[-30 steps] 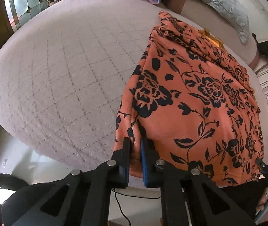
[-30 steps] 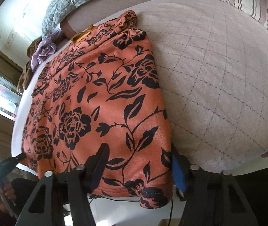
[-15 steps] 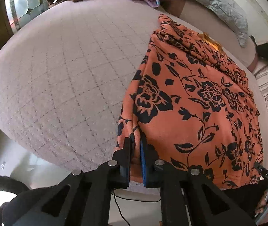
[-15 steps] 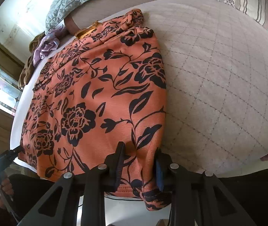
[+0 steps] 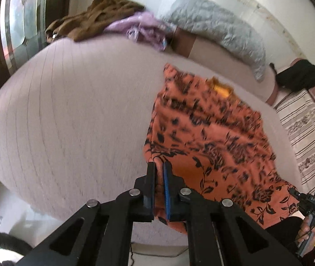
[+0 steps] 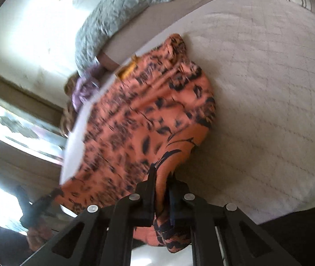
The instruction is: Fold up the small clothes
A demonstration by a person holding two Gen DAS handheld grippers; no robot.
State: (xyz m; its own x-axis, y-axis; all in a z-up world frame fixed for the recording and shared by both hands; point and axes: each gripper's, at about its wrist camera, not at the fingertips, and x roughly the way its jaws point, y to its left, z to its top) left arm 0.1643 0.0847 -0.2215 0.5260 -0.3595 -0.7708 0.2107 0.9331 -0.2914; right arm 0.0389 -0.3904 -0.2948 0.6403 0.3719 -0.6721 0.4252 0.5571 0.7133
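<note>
An orange garment with a black flower print (image 5: pixel 212 137) lies on the pale quilted bed (image 5: pixel 69 110), its near hem lifted off the cover. My left gripper (image 5: pixel 159 166) is shut on the hem's near left corner. My right gripper (image 6: pixel 162 174) is shut on the near right corner of the same orange garment (image 6: pixel 139 119), with cloth bunched between its jaws and hanging below them. A yellow tag (image 5: pixel 221 89) shows at the garment's far end. The right gripper's body (image 5: pixel 308 201), held by a hand, shows at the left wrist view's lower right edge.
A brown garment (image 5: pixel 95 22) and a lilac one (image 5: pixel 142 31) are heaped at the bed's far left. A grey quilted pillow (image 5: pixel 219 28) leans on the wall behind. A striped cloth (image 5: pixel 303 124) lies to the right, with a dark item (image 5: pixel 301 75) beyond it. A window (image 5: pixel 18 22) stands at left.
The right gripper's jaws closed from wide apart onto the garment's corner. Both grippers rose and tilted up, lifting the near hem off the bed; more wall and pillow now show.
</note>
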